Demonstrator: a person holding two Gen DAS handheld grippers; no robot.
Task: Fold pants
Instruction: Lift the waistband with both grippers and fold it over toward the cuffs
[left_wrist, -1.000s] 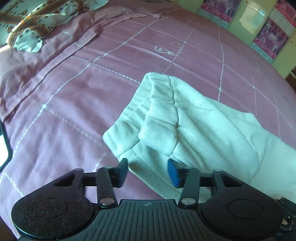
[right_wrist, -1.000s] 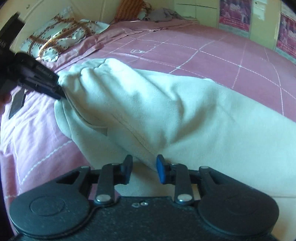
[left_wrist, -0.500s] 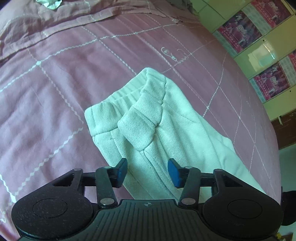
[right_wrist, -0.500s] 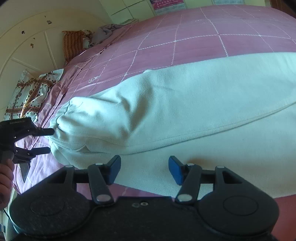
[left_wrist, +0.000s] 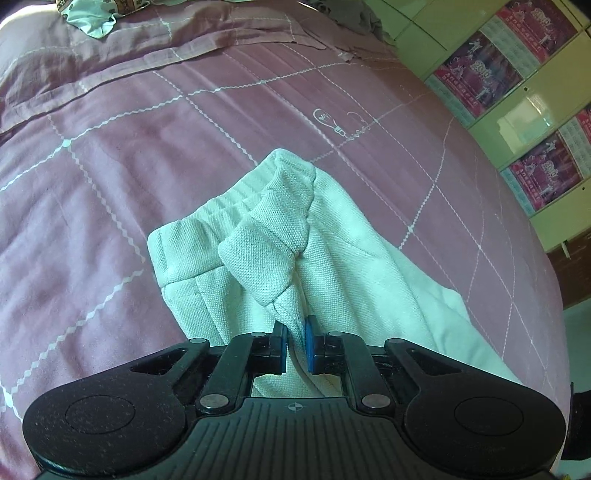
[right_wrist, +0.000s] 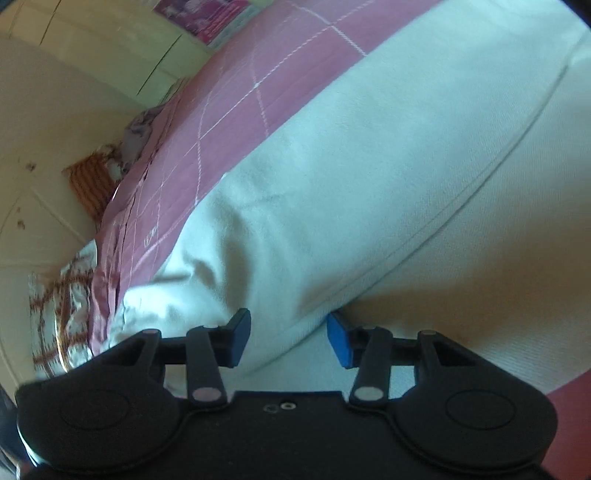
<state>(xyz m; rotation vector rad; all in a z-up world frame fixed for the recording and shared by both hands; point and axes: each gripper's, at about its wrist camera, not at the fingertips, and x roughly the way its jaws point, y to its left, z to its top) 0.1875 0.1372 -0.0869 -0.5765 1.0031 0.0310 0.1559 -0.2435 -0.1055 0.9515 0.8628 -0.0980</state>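
Observation:
Pale cream pants (left_wrist: 332, 251) lie on the pink quilted bed (left_wrist: 147, 155), the ribbed waistband bunched and folded over toward me. My left gripper (left_wrist: 295, 345) is shut on a fold of the pants just below the waistband. In the right wrist view the pants (right_wrist: 369, 184) fill most of the frame, with a long seam running across them. My right gripper (right_wrist: 290, 339) is open, its blue pads either side of a thick folded edge of the pants, low over the fabric.
A patterned pillow (left_wrist: 92, 14) lies at the head of the bed, also in the right wrist view (right_wrist: 55, 295). Green cupboard doors with pink posters (left_wrist: 517, 92) stand past the bed's right side. An orange knitted cushion (right_wrist: 92, 184) leans by the cream headboard.
My left gripper has closed on the fold of the pants below the waistband. My right gripper has opened wide, tilted and moved closer in over the pants.

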